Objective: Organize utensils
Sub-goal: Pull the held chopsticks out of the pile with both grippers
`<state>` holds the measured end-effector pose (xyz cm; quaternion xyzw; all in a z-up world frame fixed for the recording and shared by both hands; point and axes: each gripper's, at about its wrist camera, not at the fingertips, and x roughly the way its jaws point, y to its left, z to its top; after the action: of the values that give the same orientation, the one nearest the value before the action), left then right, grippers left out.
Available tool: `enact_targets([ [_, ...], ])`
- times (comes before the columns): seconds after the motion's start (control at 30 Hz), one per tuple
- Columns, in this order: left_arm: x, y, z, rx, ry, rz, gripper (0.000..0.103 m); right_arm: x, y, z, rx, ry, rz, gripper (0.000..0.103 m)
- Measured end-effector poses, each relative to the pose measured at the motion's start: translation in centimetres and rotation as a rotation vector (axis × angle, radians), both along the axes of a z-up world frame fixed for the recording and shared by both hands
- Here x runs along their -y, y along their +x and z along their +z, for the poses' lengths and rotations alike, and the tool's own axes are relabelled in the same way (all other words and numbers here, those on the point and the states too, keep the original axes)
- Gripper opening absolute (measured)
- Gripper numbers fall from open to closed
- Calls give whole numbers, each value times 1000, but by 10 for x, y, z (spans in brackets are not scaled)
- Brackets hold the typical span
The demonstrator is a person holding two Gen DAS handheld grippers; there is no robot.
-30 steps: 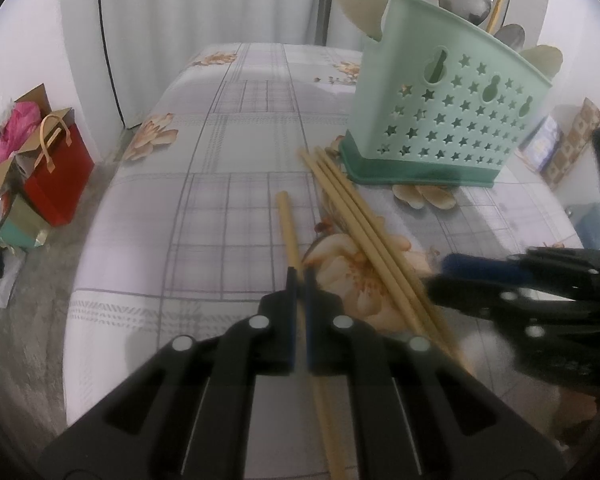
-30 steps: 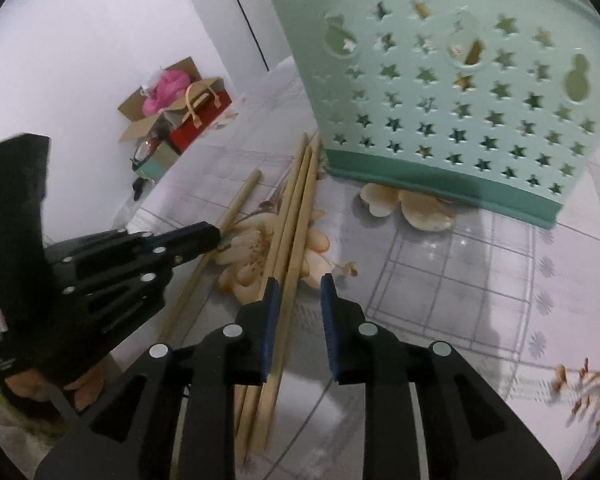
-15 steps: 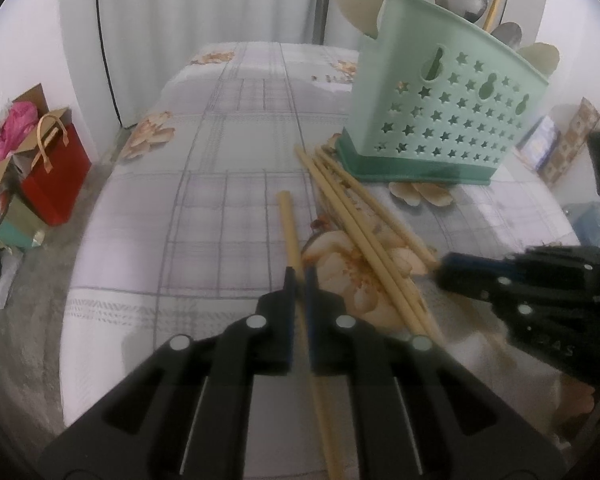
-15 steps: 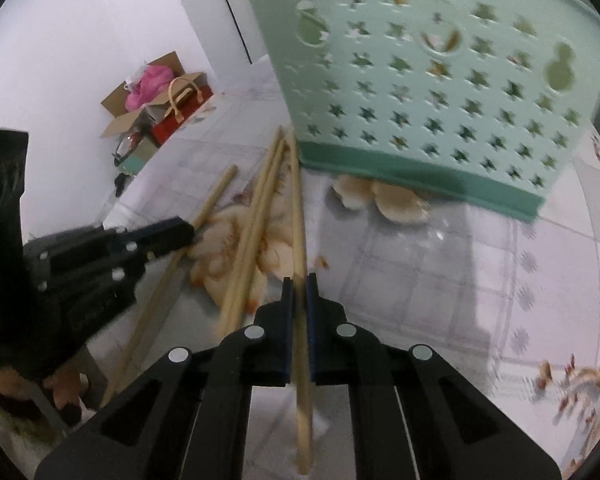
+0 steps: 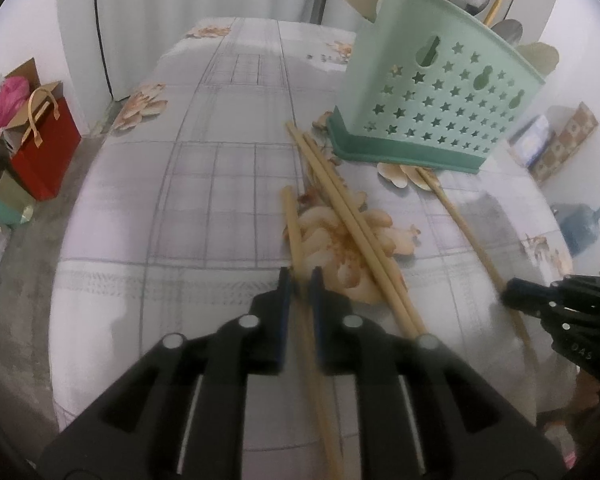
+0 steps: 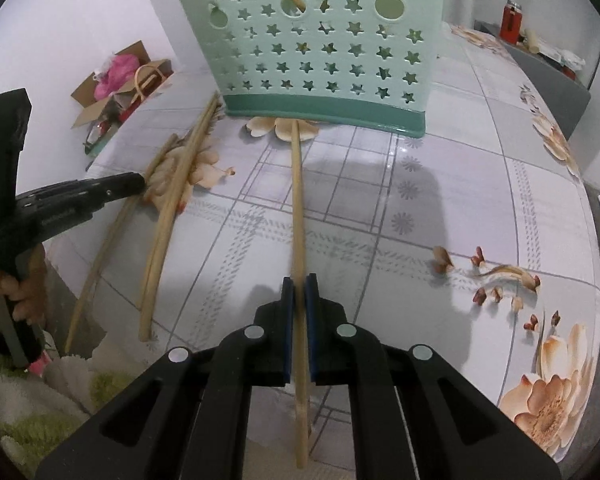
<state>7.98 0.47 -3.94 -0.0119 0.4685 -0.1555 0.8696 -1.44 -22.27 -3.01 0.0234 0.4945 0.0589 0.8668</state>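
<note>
A mint-green star-holed utensil basket (image 5: pixel 440 96) (image 6: pixel 320 52) stands on the floral tablecloth and holds spoons and sticks. My left gripper (image 5: pixel 299 280) is shut on one wooden chopstick (image 5: pixel 293 232) that points forward. Two more chopsticks (image 5: pixel 348 216) lie side by side just to its right. My right gripper (image 6: pixel 299 286) is shut on another chopstick (image 6: pixel 297 200), whose tip reaches the basket's base. The left gripper also shows in the right wrist view (image 6: pixel 132 182), at the left.
The table edge (image 5: pixel 66 264) drops off at the left, above a red bag (image 5: pixel 44 148) and boxes on the floor. In the right wrist view a grey cabinet (image 6: pixel 548 84) stands far right and a green towel (image 6: pixel 40 404) lies at the near left.
My right gripper shut on one chopstick from the bundle and drew it away to the right. My left gripper kept hold of its chopstick and pulled back a little.
</note>
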Motion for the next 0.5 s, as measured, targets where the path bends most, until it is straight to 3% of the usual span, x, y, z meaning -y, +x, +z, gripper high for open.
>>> enact_targets([
  [0.1, 4, 6, 0, 8, 37, 5, 9, -8, 9, 4, 15, -13, 7, 9],
  [0.2, 6, 12, 0, 30, 82, 12, 9, -14, 21, 8, 41, -17, 11, 22],
  [0.4, 14, 17, 0, 68, 162, 7, 9, -20, 53, 2, 48, -5, -16, 22],
  [0.43, 14, 17, 0, 72, 167, 6, 9, -20, 57, 2, 60, -8, -23, 21],
  [0.5, 15, 17, 0, 73, 170, 6, 9, -20, 59, 2, 65, -12, -42, 7],
])
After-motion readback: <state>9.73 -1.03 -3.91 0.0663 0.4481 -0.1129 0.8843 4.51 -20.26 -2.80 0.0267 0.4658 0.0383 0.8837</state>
